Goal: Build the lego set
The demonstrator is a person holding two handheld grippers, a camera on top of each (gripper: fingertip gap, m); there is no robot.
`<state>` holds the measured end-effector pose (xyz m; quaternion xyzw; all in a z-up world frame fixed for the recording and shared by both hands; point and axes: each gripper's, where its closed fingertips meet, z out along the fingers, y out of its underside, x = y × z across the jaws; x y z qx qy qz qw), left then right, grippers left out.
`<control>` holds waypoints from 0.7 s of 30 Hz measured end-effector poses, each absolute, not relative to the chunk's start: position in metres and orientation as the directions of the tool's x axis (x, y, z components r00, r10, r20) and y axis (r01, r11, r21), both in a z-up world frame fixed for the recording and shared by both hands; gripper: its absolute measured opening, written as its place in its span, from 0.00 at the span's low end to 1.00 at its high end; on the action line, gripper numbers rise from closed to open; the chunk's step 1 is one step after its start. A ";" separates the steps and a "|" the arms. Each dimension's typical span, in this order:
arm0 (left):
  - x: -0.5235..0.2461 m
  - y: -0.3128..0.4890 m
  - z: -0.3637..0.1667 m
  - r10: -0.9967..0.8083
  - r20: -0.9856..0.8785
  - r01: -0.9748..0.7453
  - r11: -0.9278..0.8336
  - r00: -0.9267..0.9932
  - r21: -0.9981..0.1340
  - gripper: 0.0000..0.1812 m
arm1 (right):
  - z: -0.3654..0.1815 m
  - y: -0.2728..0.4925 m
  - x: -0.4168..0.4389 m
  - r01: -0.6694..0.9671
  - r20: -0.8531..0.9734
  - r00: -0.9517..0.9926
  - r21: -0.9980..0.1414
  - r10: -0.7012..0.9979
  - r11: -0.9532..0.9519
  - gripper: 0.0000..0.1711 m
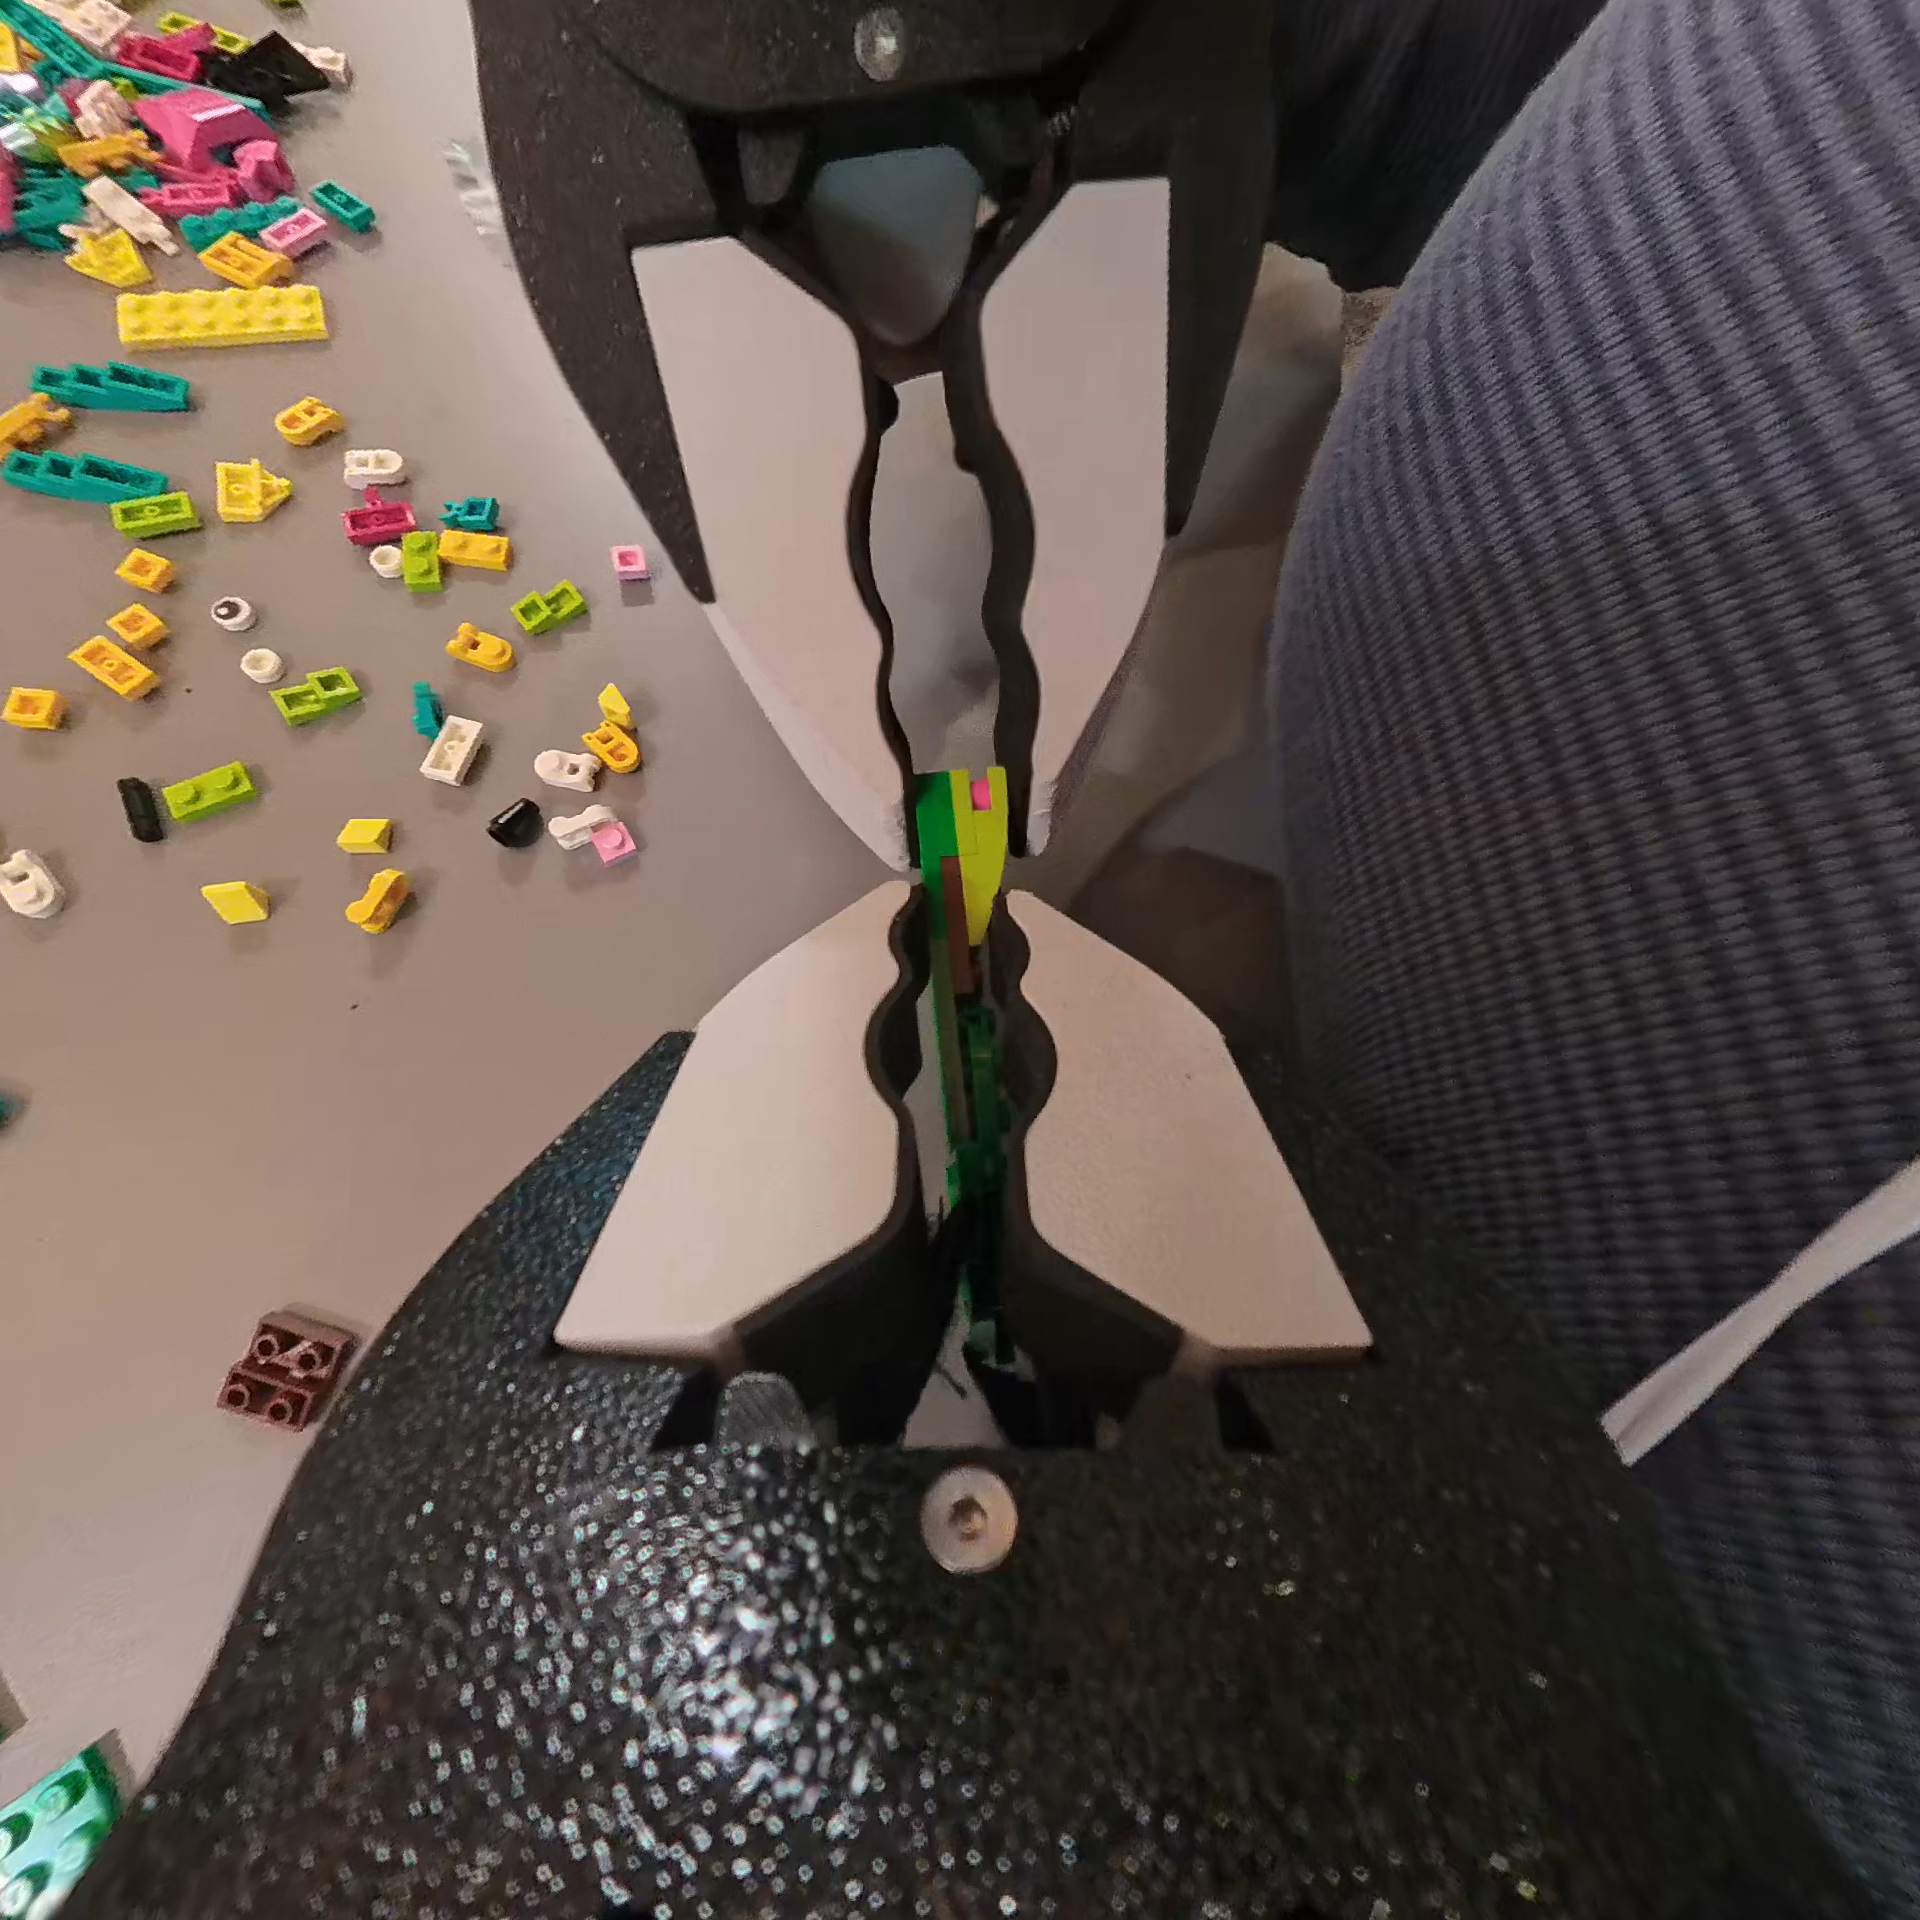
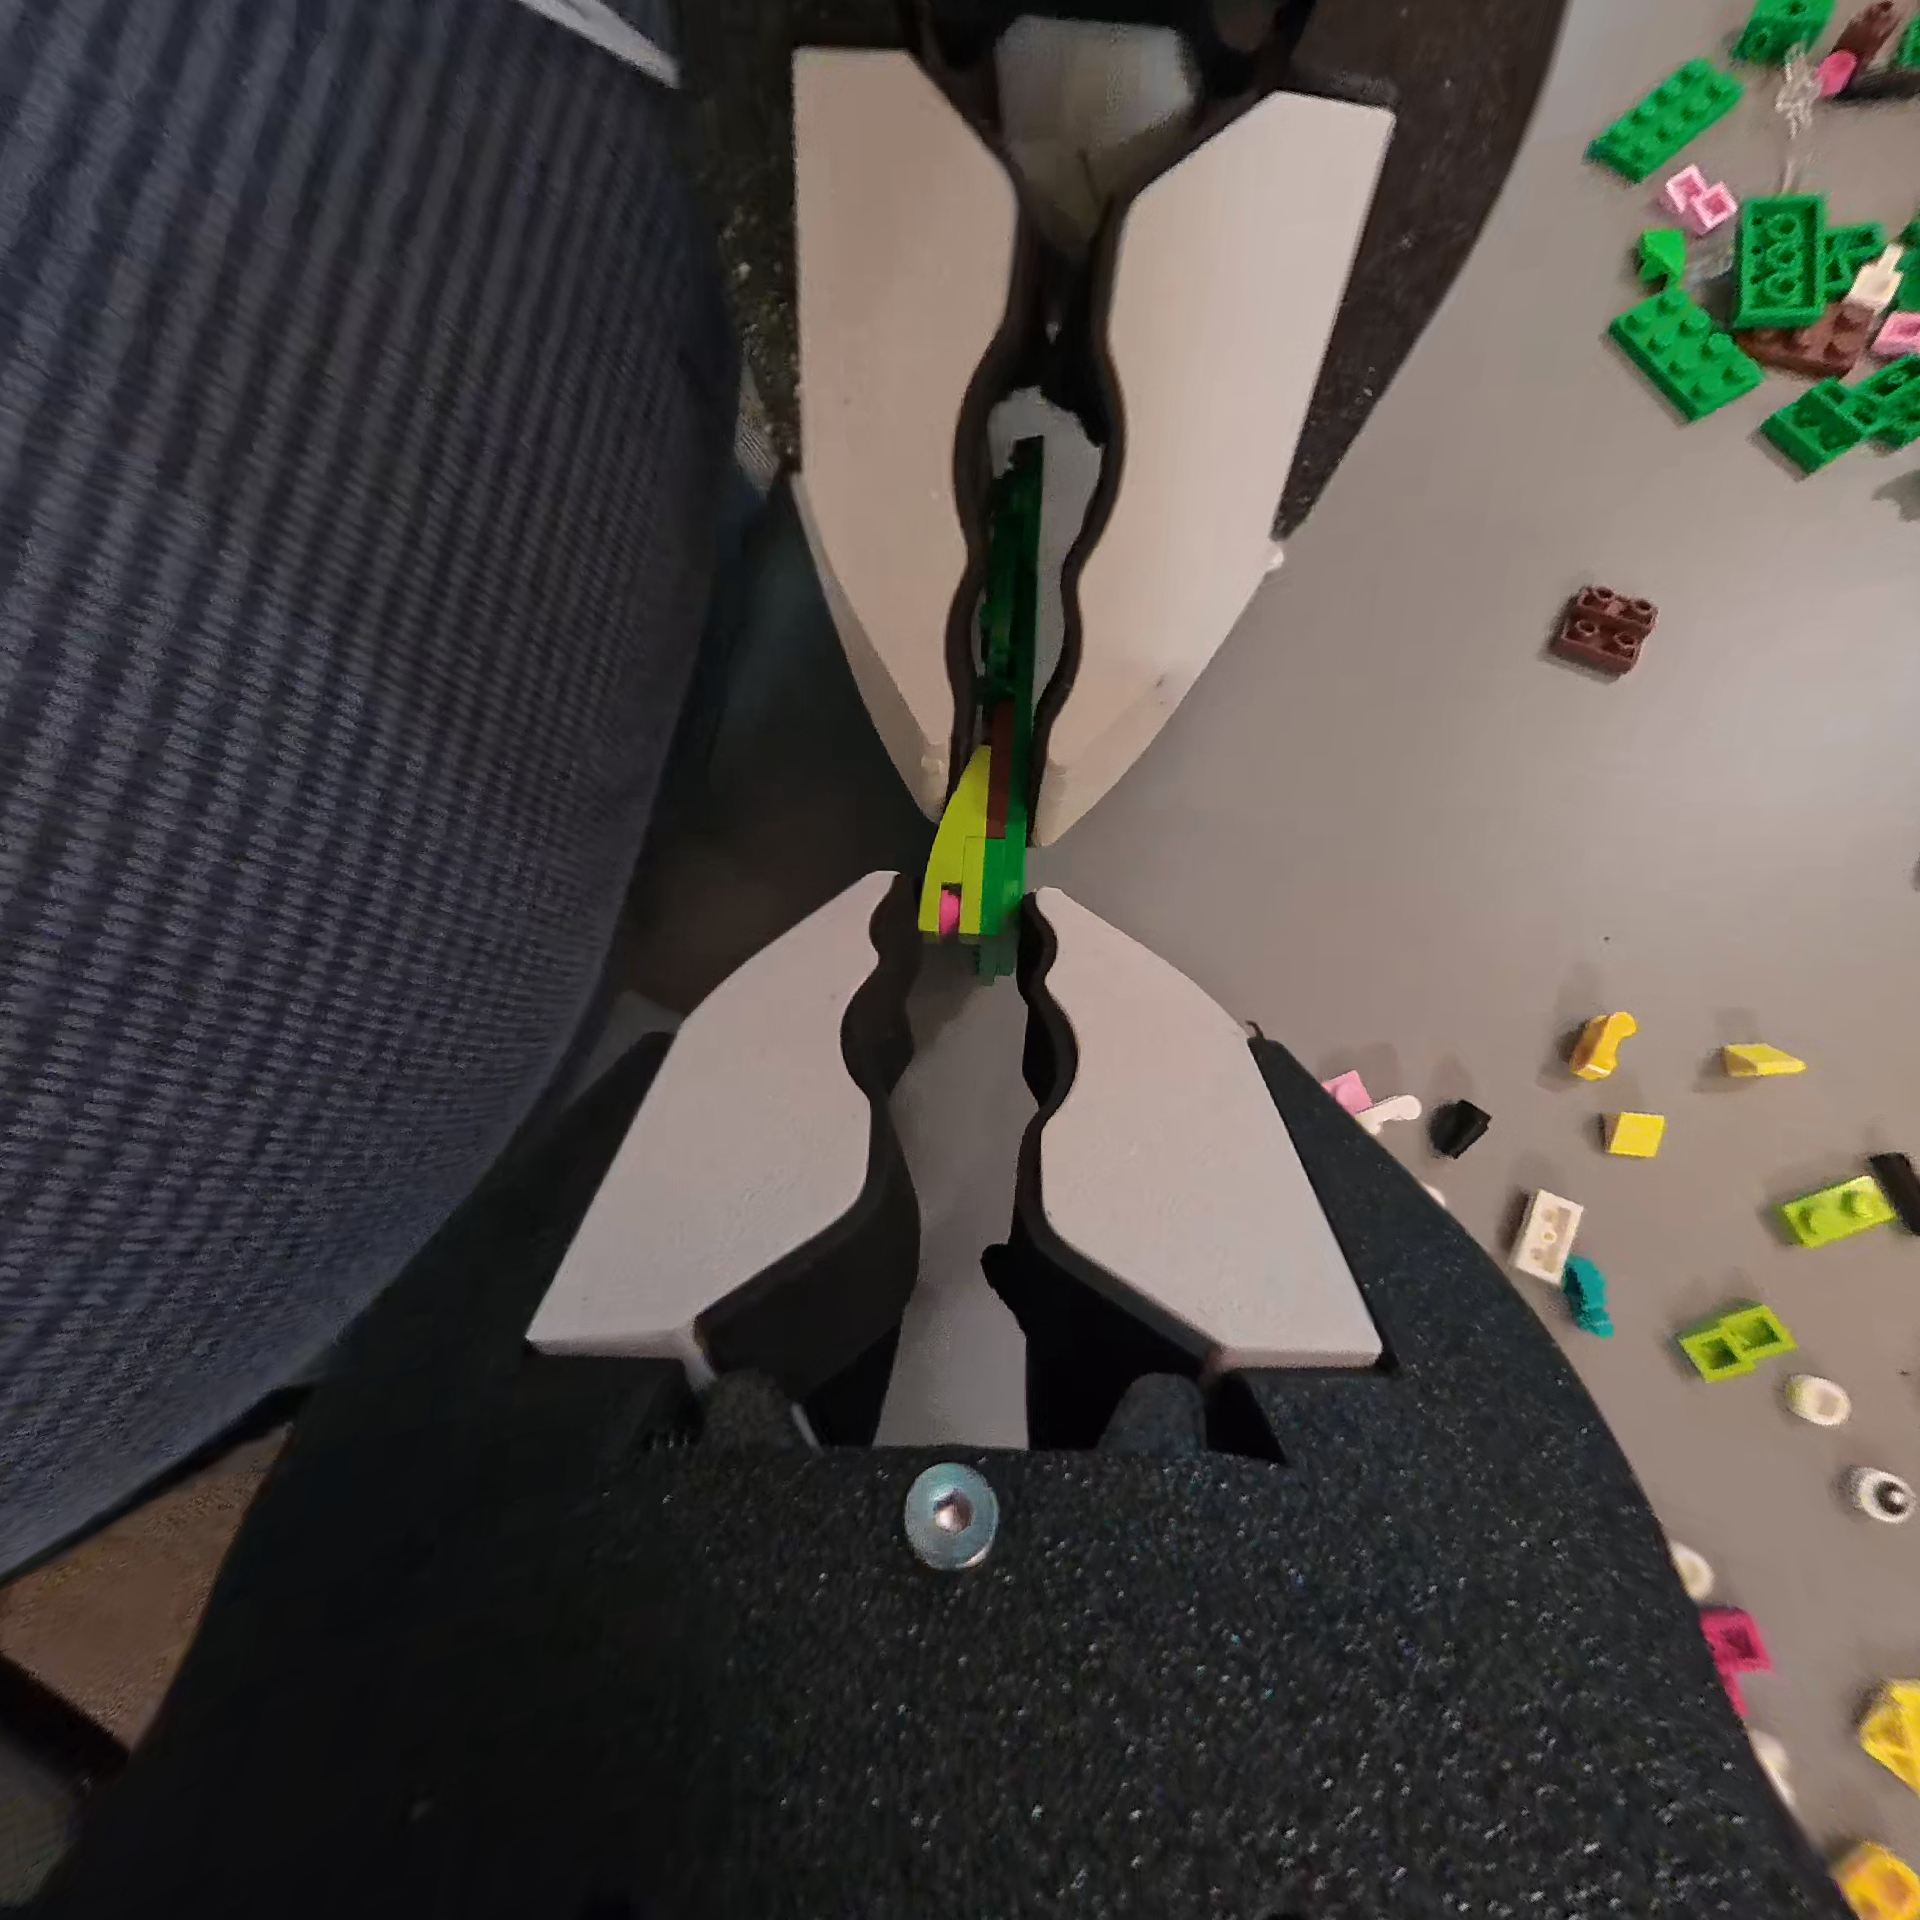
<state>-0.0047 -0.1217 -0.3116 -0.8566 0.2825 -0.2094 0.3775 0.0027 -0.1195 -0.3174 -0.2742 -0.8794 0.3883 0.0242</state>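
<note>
Grey tabletop (image 1: 436, 1091) lay under my grippers, strewn with loose bricks (image 1: 208, 582) to one side, a brown brick (image 1: 286, 1369) lying apart from them and a blue ribbed fabric (image 1: 1621, 727) on the other side. My left gripper (image 1: 956, 925) was clamped along a thin green, yellow and brown lego assembly (image 1: 961, 862) held above the table. My right gripper (image 2: 961, 914) met it tip to tip, jaws narrow around the assembly's yellow and pink end, though I could not tell whether they actually pinched it.

No writing, numbers or signs can be read anywhere from here, neither on the loose bricks (image 1: 222, 315) nor on the counter (image 1: 416, 1039) under them.
</note>
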 end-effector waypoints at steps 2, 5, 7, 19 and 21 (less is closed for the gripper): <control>-0.004 -0.121 -0.311 -0.648 0.154 -0.320 -0.551 0.746 -0.771 0.06 | -0.318 -0.119 0.003 0.446 -0.153 -0.858 -0.695 0.491 0.563 0.10; -0.006 -0.120 -0.311 -0.646 0.132 -0.318 -0.530 0.752 -0.786 0.07 | -0.318 -0.119 0.002 0.466 -0.188 -0.846 -0.715 0.499 0.521 0.10; -0.015 -0.123 -0.314 -0.626 0.102 -0.331 -0.535 0.773 -0.778 0.20 | -0.318 -0.117 -0.001 0.486 -0.213 -0.829 -0.733 0.517 0.476 0.10; -0.047 -0.118 -0.294 -0.389 0.609 0.334 -0.575 0.692 -0.747 0.05 | -0.279 -0.087 -0.034 0.417 -0.228 -0.739 -0.894 0.634 0.163 0.22; -0.058 -0.115 -0.292 -0.324 0.753 0.515 -0.573 0.572 -0.638 0.05 | -0.263 -0.067 -0.048 0.291 -0.131 -0.684 -0.951 0.718 0.104 0.22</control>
